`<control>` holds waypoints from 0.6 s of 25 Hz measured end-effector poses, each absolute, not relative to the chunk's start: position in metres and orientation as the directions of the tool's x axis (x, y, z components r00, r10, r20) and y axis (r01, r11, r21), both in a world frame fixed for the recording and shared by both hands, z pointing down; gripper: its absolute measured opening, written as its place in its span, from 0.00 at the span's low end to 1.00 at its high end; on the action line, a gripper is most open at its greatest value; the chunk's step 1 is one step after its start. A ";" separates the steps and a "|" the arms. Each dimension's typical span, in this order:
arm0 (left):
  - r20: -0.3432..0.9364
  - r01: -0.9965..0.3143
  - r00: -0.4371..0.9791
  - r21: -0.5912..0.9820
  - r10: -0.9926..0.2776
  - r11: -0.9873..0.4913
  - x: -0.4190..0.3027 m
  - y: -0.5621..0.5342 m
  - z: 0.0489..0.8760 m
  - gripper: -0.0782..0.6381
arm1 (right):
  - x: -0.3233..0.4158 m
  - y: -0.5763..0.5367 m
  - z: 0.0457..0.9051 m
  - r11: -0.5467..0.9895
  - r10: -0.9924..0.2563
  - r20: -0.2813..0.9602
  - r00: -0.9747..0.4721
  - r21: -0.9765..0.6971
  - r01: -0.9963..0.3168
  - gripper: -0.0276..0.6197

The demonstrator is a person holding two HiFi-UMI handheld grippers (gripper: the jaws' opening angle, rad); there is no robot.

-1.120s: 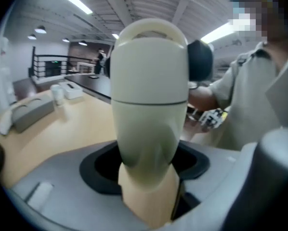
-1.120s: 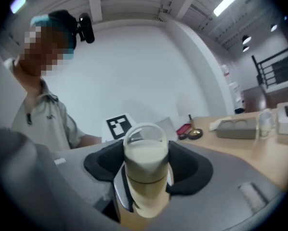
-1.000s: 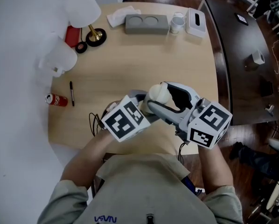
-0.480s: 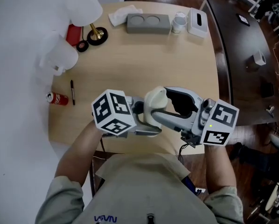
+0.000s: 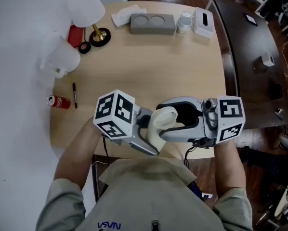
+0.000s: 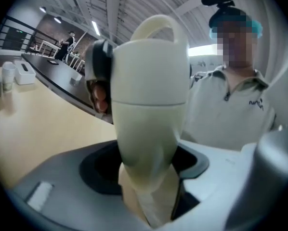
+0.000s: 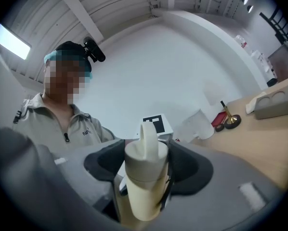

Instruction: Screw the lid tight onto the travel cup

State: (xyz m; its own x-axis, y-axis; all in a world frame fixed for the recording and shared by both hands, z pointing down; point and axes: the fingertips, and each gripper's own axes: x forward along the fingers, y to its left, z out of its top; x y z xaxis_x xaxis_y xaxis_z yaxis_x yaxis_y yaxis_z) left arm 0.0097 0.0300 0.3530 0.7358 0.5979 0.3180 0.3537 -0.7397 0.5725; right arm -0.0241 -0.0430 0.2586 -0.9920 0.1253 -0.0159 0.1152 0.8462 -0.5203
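The cream travel cup (image 5: 161, 123) was held in the air between the two grippers, above the near edge of the wooden table (image 5: 149, 66) and close in front of the person's chest, touching nothing but the jaws.

The left gripper (image 6: 149, 186) was clamped on the cup's body. In the left gripper view its jaws stood wide apart, pressing either side of the narrower lower part of the cup. The cup rose away from the camera, and the lid (image 6: 151, 64) with its loop handle (image 6: 153, 25) sat on the far end, well clear of the fingers.

The right gripper (image 7: 143, 177) was closed on the same cup higher up. In the right gripper view the dark pads (image 7: 170, 170) flanked the cup tightly at the level of the seam, and the handle stuck up above them. Whether those pads bore on the lid itself or on the body just under it could not be made out, as the seam lay half hidden between them. The lid sat square on the cup with no gap at the seam.

In the head view the left gripper's marker cube (image 5: 114, 119) and the right gripper's (image 5: 229, 118) stood on either side of the cup. Farther off, a red soda can (image 5: 58, 102) and a black pen (image 5: 74, 96) lay at the table's left edge.
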 end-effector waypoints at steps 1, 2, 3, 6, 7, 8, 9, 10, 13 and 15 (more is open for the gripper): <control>0.323 0.345 0.741 0.569 0.589 -0.746 0.010 0.028 0.354 0.55 | -0.025 -0.044 0.259 0.850 0.116 -0.011 -0.993 -0.516 0.105 0.48; 0.333 0.329 0.749 0.563 0.572 -0.758 0.010 0.025 0.355 0.55 | -0.025 -0.047 0.259 0.857 0.097 -0.001 -0.995 -0.509 0.084 0.48; 0.350 0.304 0.759 0.555 0.549 -0.774 0.010 0.021 0.358 0.55 | -0.026 -0.050 0.261 0.865 0.071 0.015 -0.997 -0.499 0.054 0.48; 0.449 0.189 0.781 0.494 0.435 -0.849 0.010 0.001 0.373 0.55 | -0.028 -0.061 0.269 0.889 -0.032 0.096 -0.995 -0.452 -0.072 0.48; 0.489 0.139 0.783 0.463 0.384 -0.875 0.010 -0.007 0.378 0.55 | -0.028 -0.065 0.273 0.895 -0.076 0.129 -0.989 -0.428 -0.125 0.48; 0.528 0.087 0.784 0.428 0.327 -0.900 0.010 -0.016 0.384 0.55 | -0.028 -0.070 0.276 0.899 -0.123 0.164 -0.979 -0.400 -0.180 0.48; 0.562 0.034 0.783 0.389 0.267 -0.921 0.009 -0.025 0.389 0.55 | -0.029 -0.074 0.280 0.900 -0.173 0.198 -0.965 -0.367 -0.236 0.48; 0.590 -0.017 0.781 0.349 0.205 -0.937 0.009 -0.034 0.394 0.55 | -0.029 -0.078 0.282 0.898 -0.222 0.226 -0.948 -0.331 -0.289 0.48; 0.637 -0.165 0.771 0.234 0.023 -0.958 0.008 -0.058 0.402 0.55 | -0.030 -0.090 0.288 0.875 -0.365 0.278 -0.889 -0.225 -0.429 0.48; 0.651 -0.267 0.752 0.156 -0.104 -0.951 0.007 -0.073 0.404 0.55 | -0.030 -0.097 0.289 0.846 -0.450 0.288 -0.845 -0.164 -0.507 0.47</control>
